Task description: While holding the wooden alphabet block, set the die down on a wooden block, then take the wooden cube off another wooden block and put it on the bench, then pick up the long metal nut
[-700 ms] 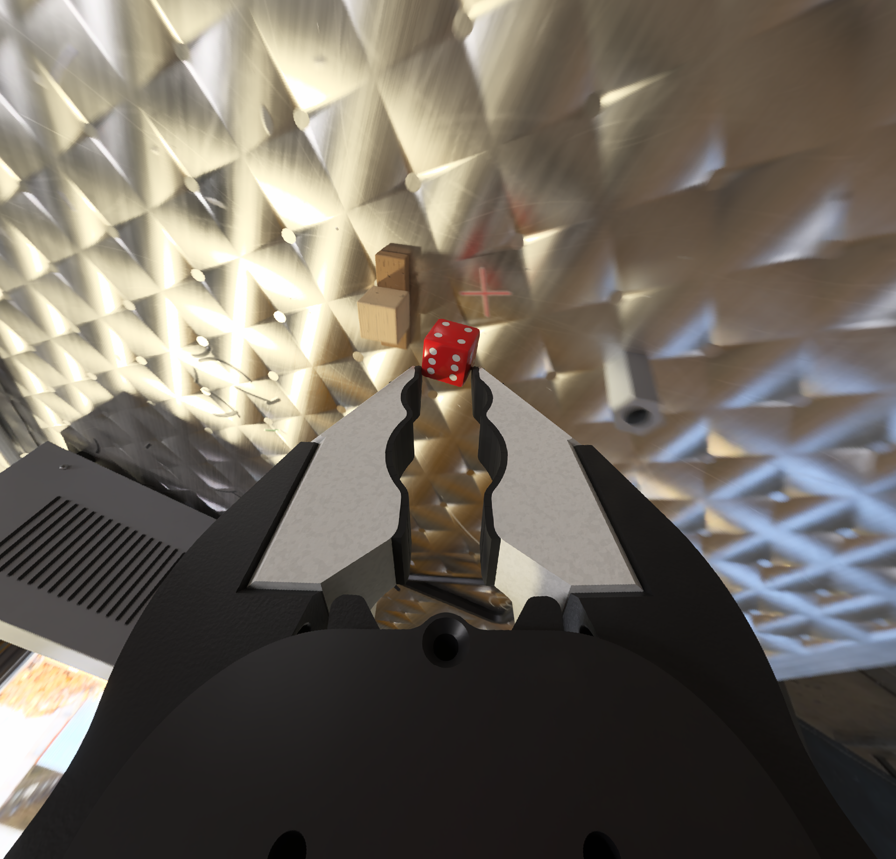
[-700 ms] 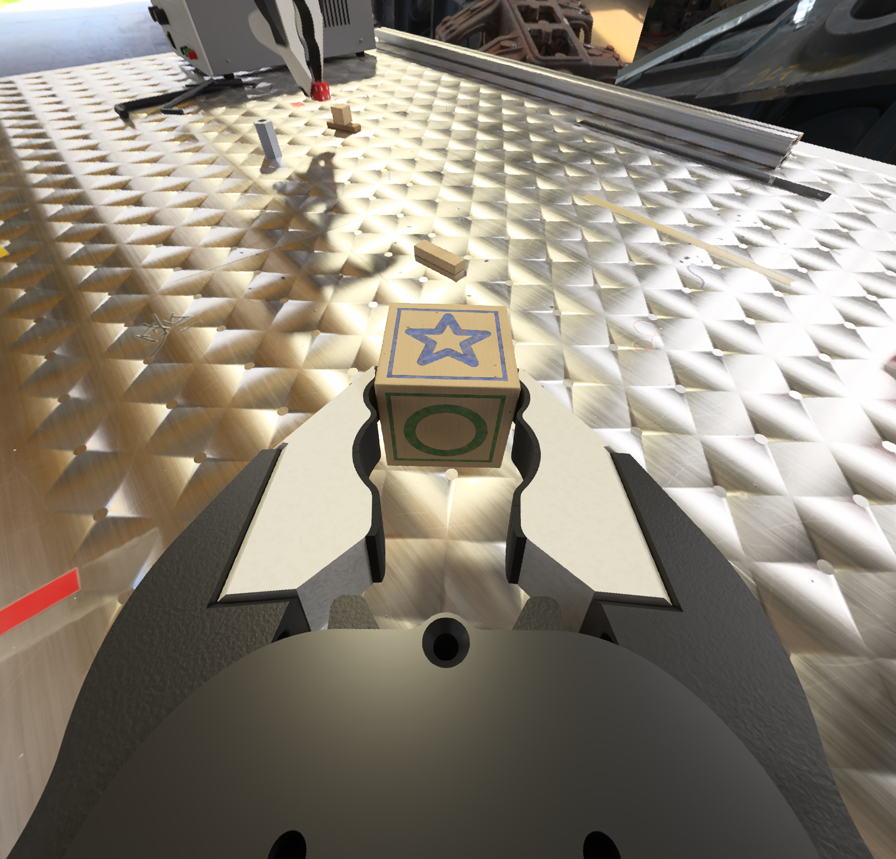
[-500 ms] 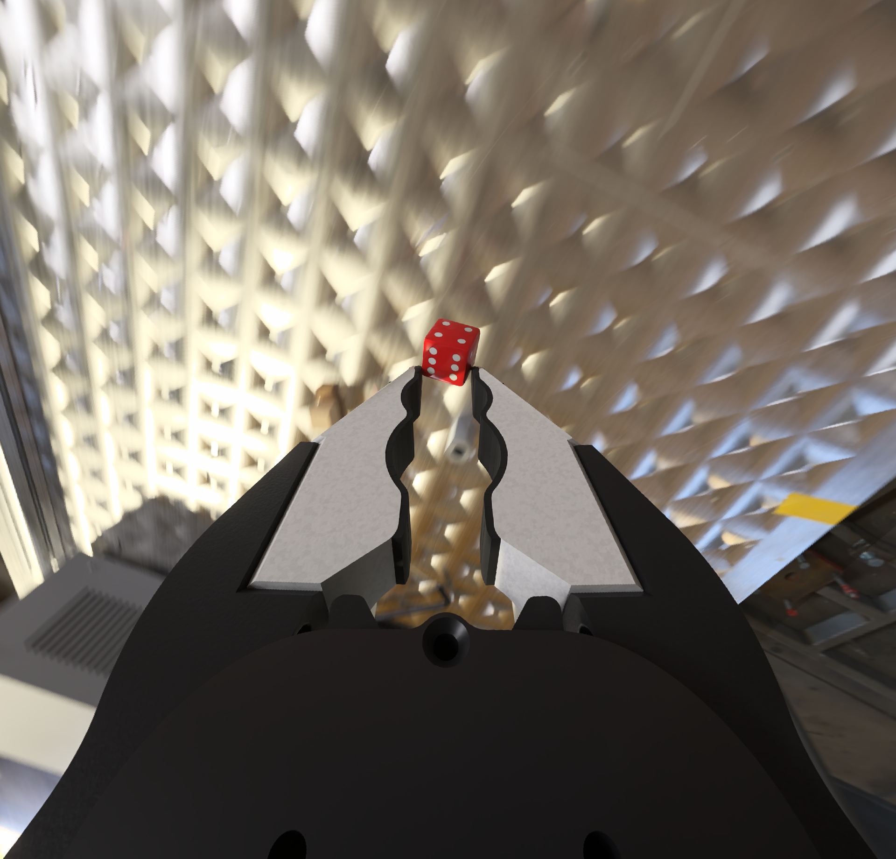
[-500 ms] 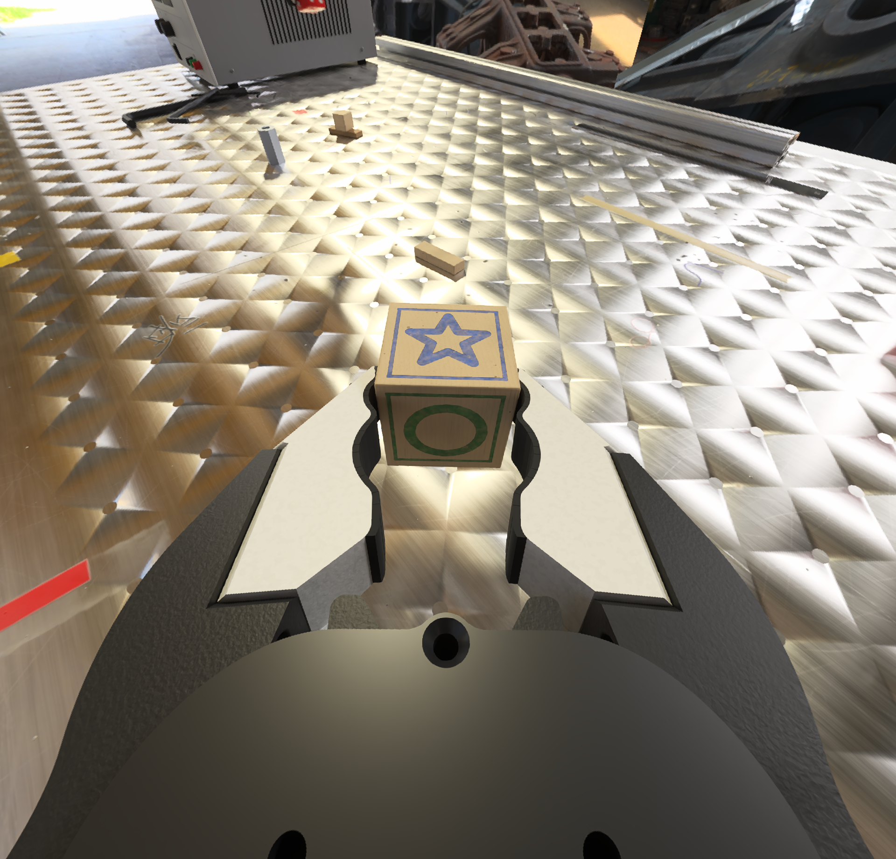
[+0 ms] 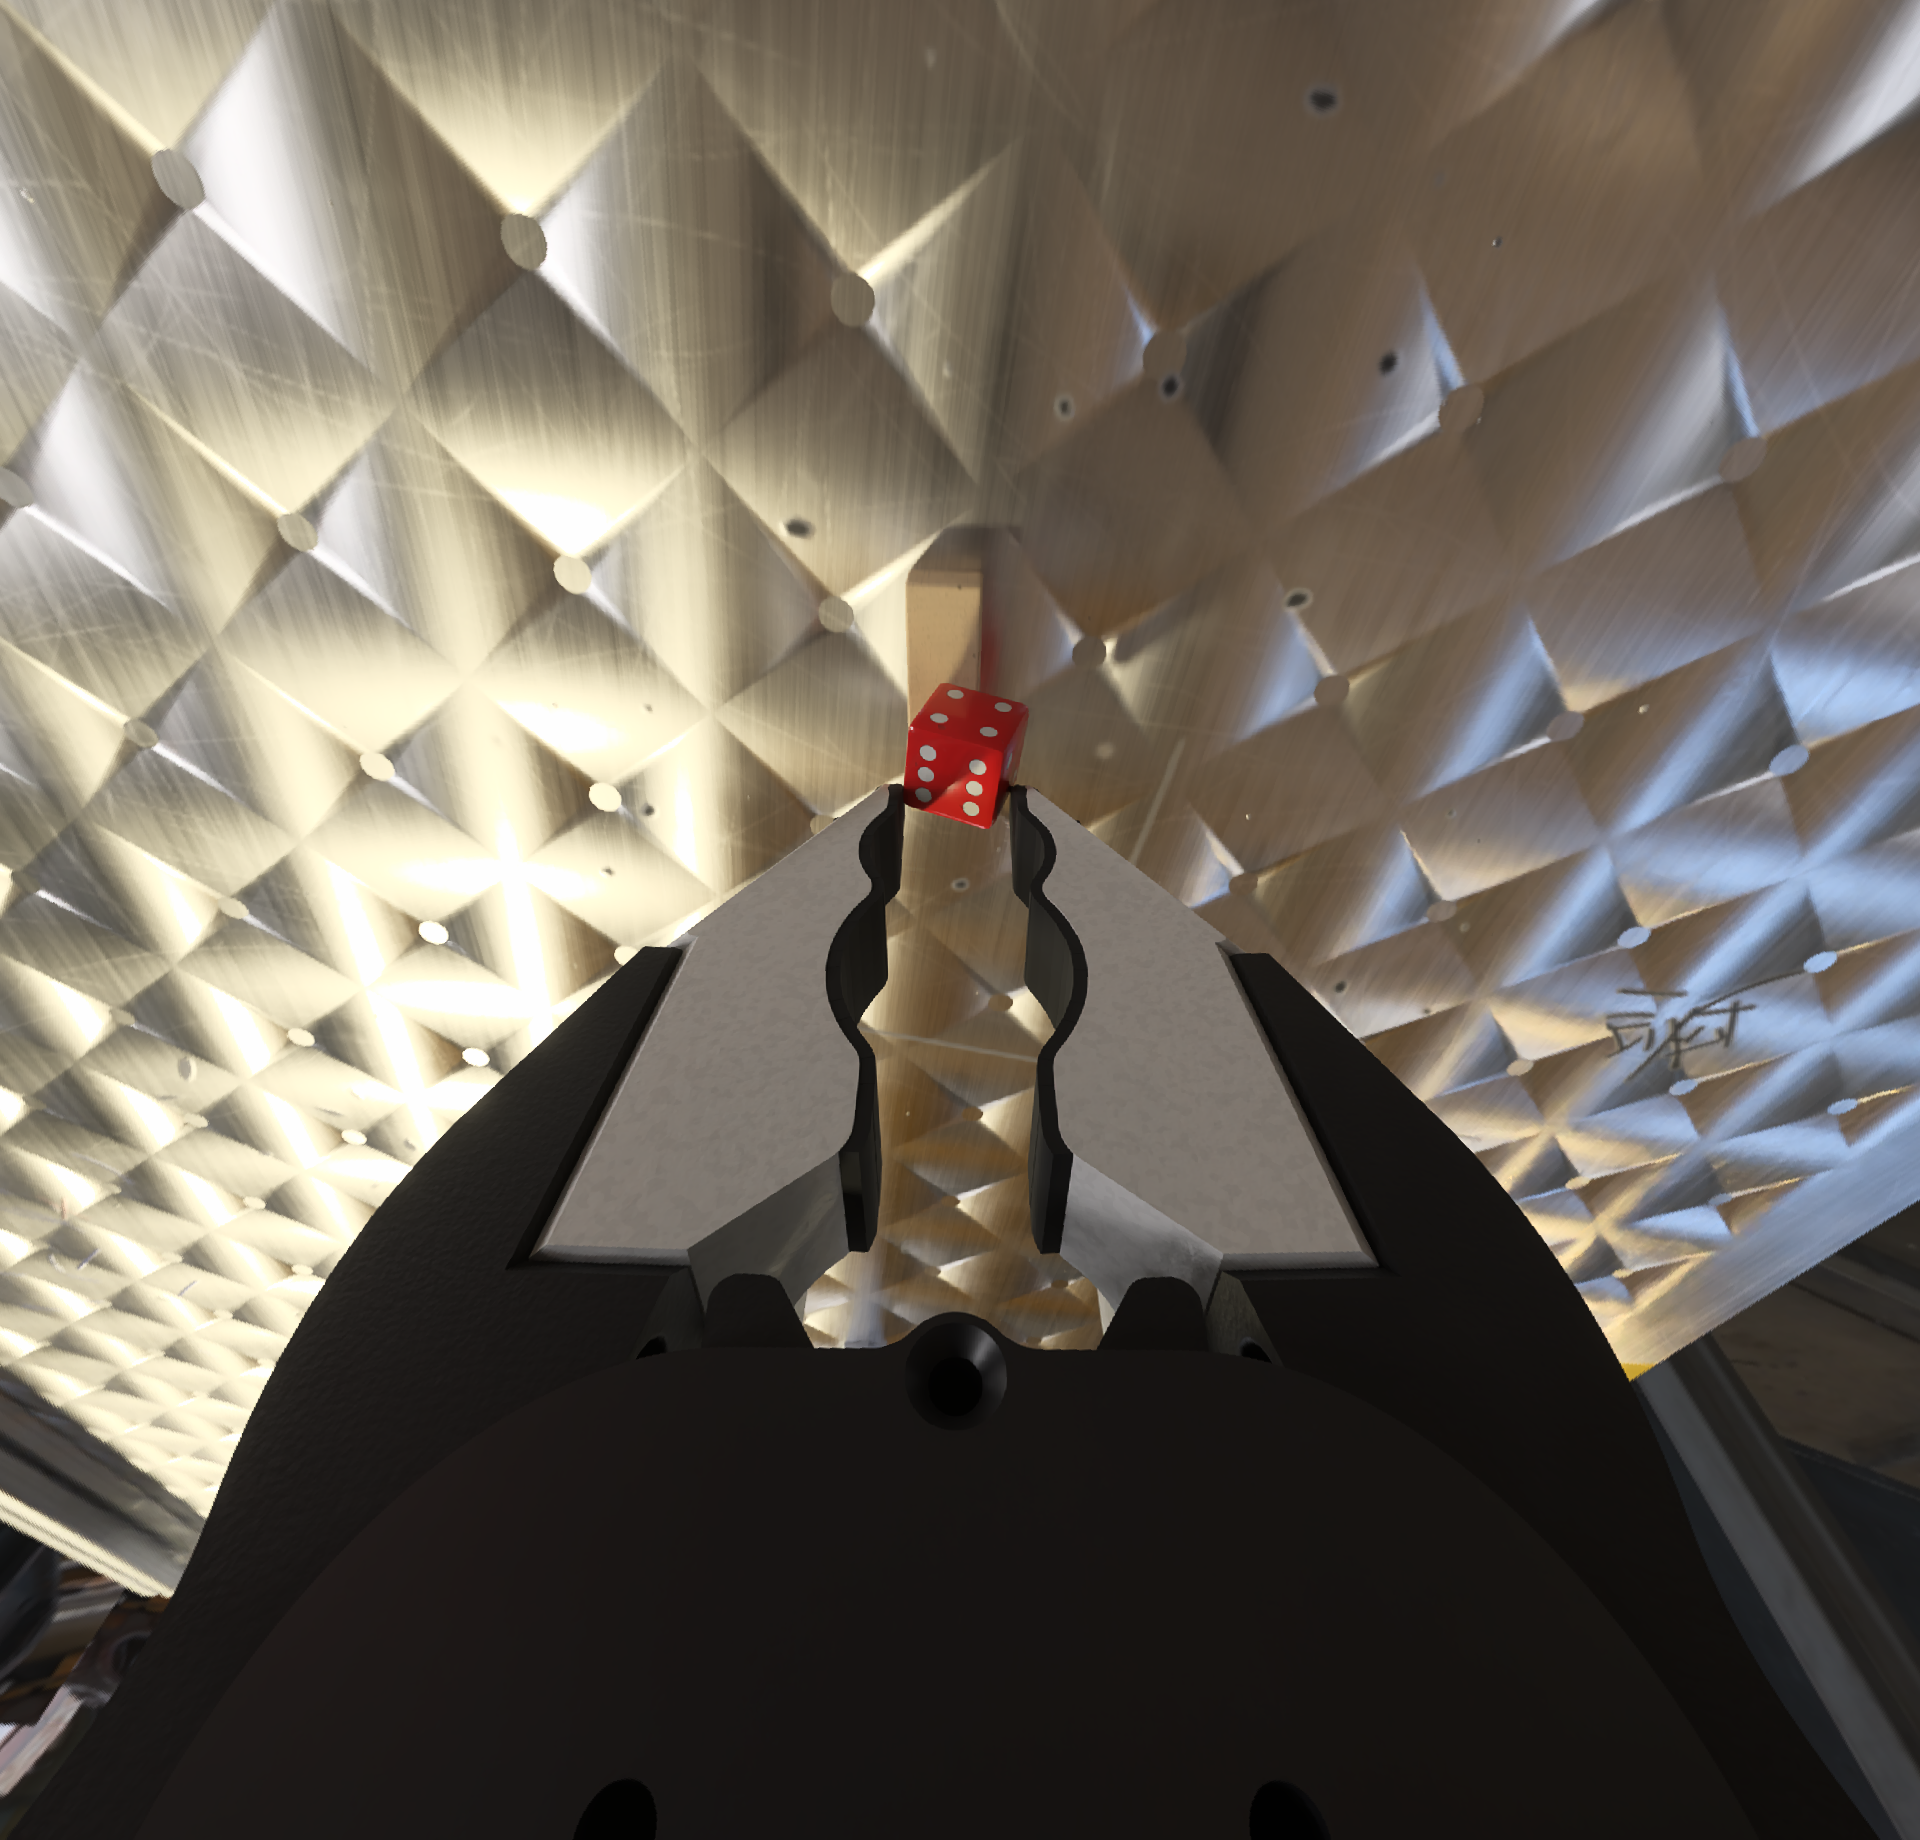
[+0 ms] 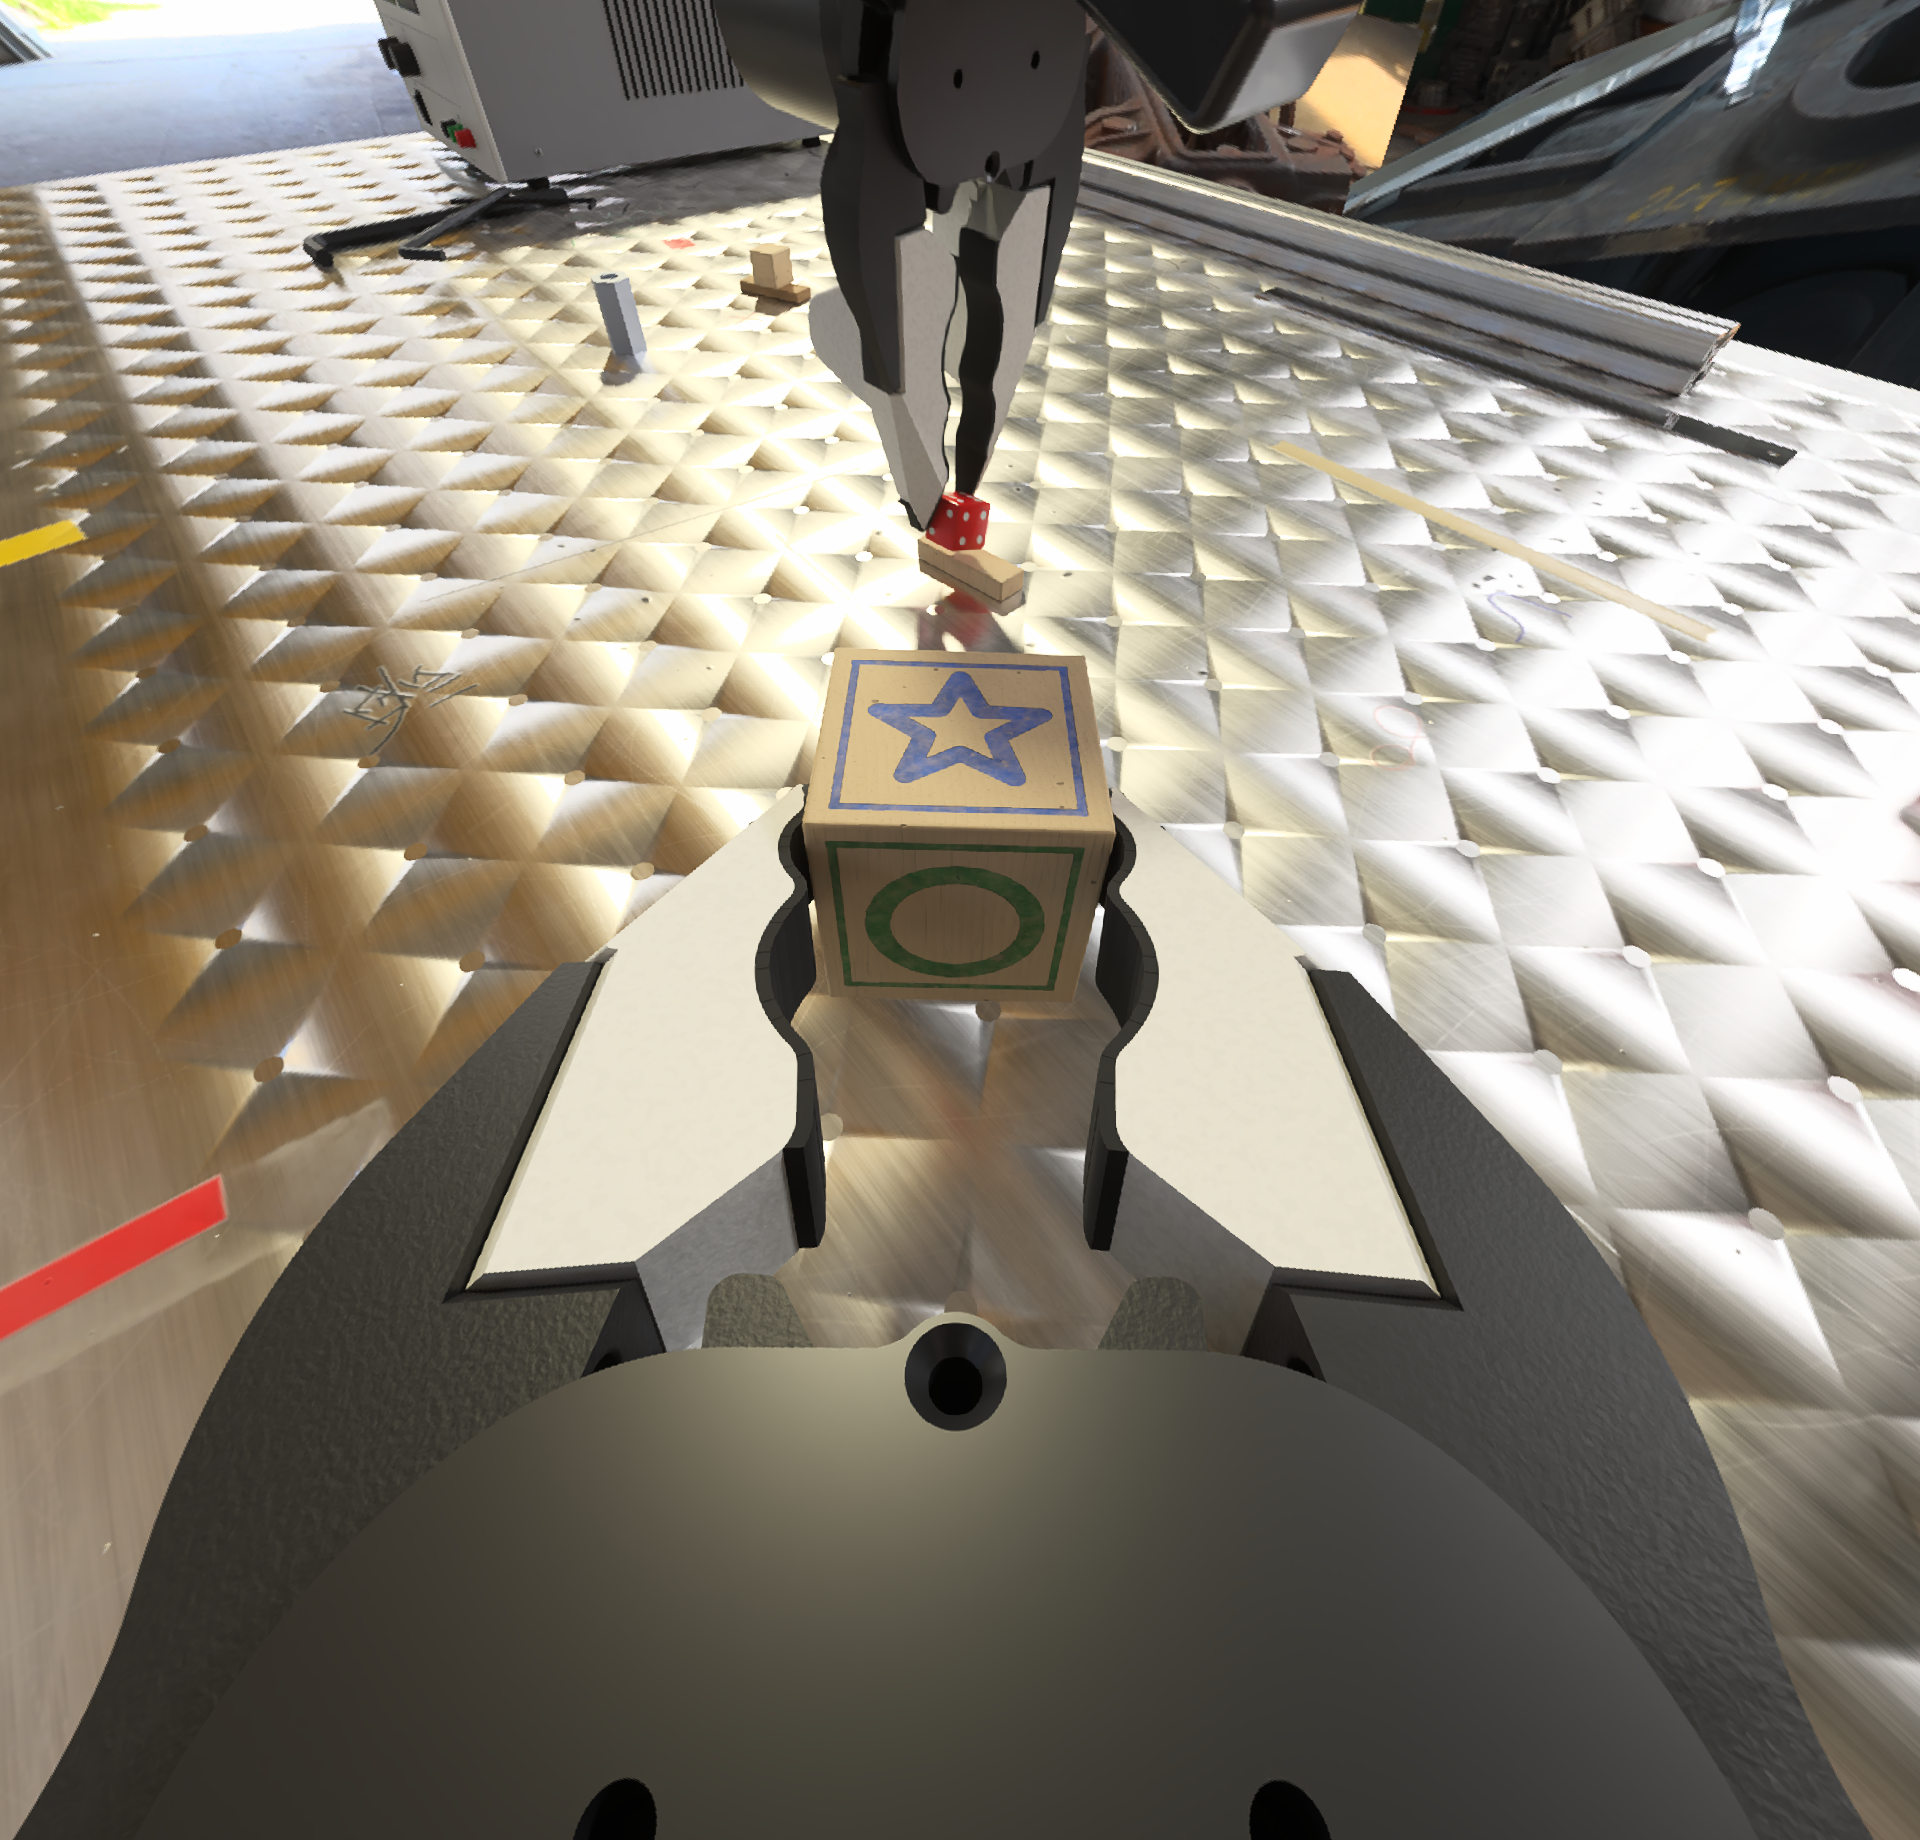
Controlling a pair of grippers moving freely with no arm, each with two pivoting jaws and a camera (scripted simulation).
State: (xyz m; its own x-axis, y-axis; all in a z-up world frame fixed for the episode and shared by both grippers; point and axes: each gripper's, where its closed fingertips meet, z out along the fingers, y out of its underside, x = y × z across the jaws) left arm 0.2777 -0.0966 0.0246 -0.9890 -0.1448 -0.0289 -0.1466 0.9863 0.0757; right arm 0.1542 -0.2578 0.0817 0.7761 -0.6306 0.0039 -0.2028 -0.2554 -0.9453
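My left gripper point(image 5: 954, 801) is shut on the red die point(image 5: 964, 748) at its fingertips. In the right wrist view the left gripper point(image 6: 948, 512) points down and holds the die point(image 6: 960, 521) just above a flat wooden block point(image 6: 972, 574); whether they touch I cannot tell. That block point(image 5: 943, 608) shows beyond the die in the left wrist view. My right gripper point(image 6: 956, 845) is shut on the wooden alphabet block point(image 6: 954, 826), held above the bench. Far back, a small wooden cube point(image 6: 770, 262) sits on another flat wooden block point(image 6: 775, 290). The long metal nut point(image 6: 620, 316) stands upright to its left.
The bench point(image 6: 1455, 855) is a patterned metal plate. A grey equipment box point(image 6: 561, 34) stands at the back left with black tools point(image 6: 436, 227) before it. Metal rails point(image 6: 1403, 284) and a thin wooden strip point(image 6: 1486, 538) lie at the right. Red tape point(image 6: 114, 1255) marks the left edge.
My left gripper has swung with the die from the far back near the cube and nut over to the nearer flat block and lowered close to it. My right gripper has kept still.
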